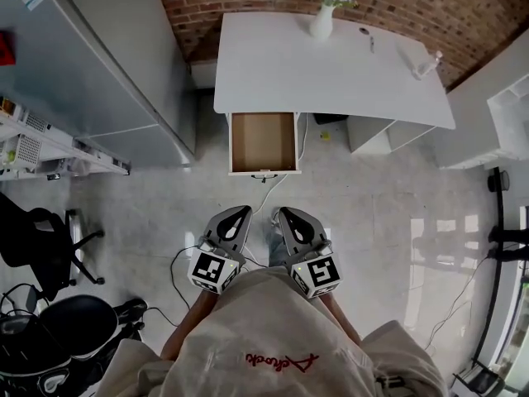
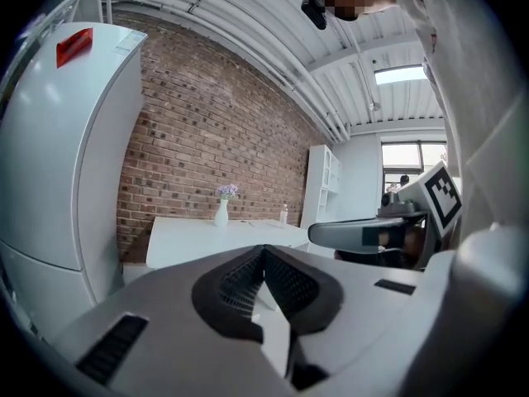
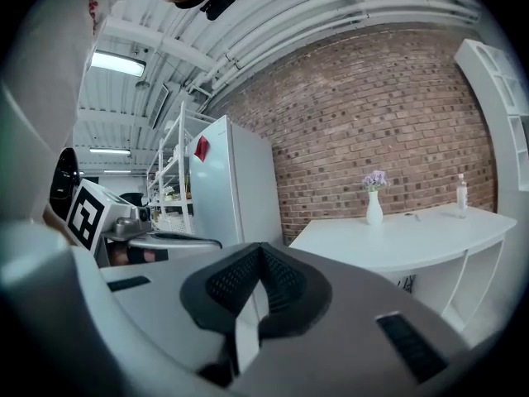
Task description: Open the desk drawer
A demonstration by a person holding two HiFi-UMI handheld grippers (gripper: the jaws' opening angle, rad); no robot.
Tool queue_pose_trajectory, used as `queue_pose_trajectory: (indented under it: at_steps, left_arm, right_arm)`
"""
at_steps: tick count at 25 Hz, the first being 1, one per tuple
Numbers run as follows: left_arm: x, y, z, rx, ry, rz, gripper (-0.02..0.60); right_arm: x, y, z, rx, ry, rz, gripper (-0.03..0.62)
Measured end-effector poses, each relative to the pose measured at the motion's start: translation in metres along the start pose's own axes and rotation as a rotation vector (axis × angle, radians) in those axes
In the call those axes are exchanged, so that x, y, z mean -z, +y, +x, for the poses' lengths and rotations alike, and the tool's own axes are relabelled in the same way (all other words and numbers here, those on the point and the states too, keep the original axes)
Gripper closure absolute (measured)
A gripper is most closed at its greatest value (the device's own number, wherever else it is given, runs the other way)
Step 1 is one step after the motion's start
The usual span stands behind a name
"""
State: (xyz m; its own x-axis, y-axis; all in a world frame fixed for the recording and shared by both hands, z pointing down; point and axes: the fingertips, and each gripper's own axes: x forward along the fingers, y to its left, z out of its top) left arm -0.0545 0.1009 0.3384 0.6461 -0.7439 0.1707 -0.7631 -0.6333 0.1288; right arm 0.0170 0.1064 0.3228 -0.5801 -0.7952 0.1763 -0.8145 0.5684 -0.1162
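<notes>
The white desk stands against the brick wall. Its drawer is pulled out at the left end, showing a bare brown inside. My left gripper and right gripper are side by side close to my body, well back from the drawer front across open floor. Both point toward the desk. Each is shut with nothing between its pads. In the left gripper view the left gripper has its jaws meeting, with the desk far ahead. The right gripper looks the same, desk to its right.
A white vase of flowers and a small bottle stand on the desk. A tall grey fridge is at the left, black office chairs at lower left, white shelving at the right. Cables trail on the floor below the drawer.
</notes>
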Motion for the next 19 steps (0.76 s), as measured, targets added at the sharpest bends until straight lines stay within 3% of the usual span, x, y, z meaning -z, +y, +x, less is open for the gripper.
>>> queue_pose_trajectory:
  at_steps: [19]
  left_arm:
    - [-0.005, -0.008, 0.0, -0.02, -0.006, -0.005, 0.569]
  right_arm:
    - [0.004, -0.006, -0.014, 0.009, 0.018, -0.013, 0.577]
